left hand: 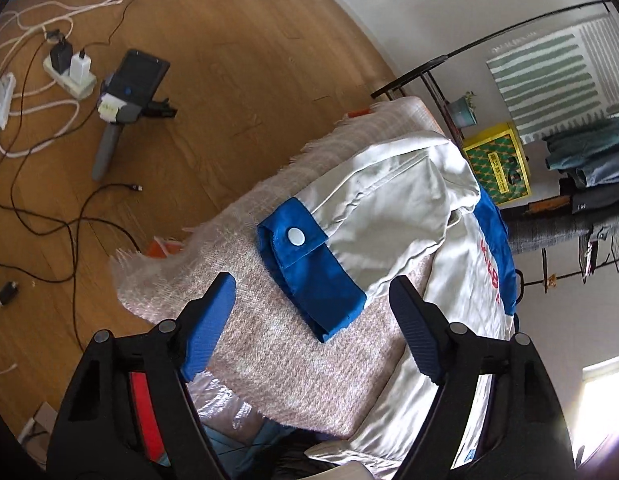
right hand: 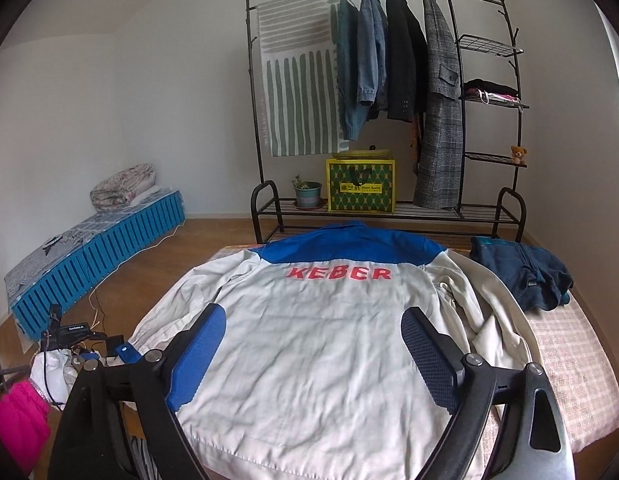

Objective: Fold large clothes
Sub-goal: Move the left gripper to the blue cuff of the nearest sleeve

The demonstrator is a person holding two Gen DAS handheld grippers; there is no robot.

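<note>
Currently the jacket [right hand: 309, 340] is laid back-up on the covered table [right hand: 569, 360], collar at twelve o'clock in the right wrist view. Its blue cuff [left hand: 309, 268] is seen at twelve o'clock from the left gripper [left hand: 313, 328], just ahead of the fingers, sleeve axis running toward one o'clock. Left jaws are held wide, nothing gripped. The right gripper [right hand: 313, 356] is held wide too, empty, over the back panel. Left hand is judged nearer the sleeve
</note>
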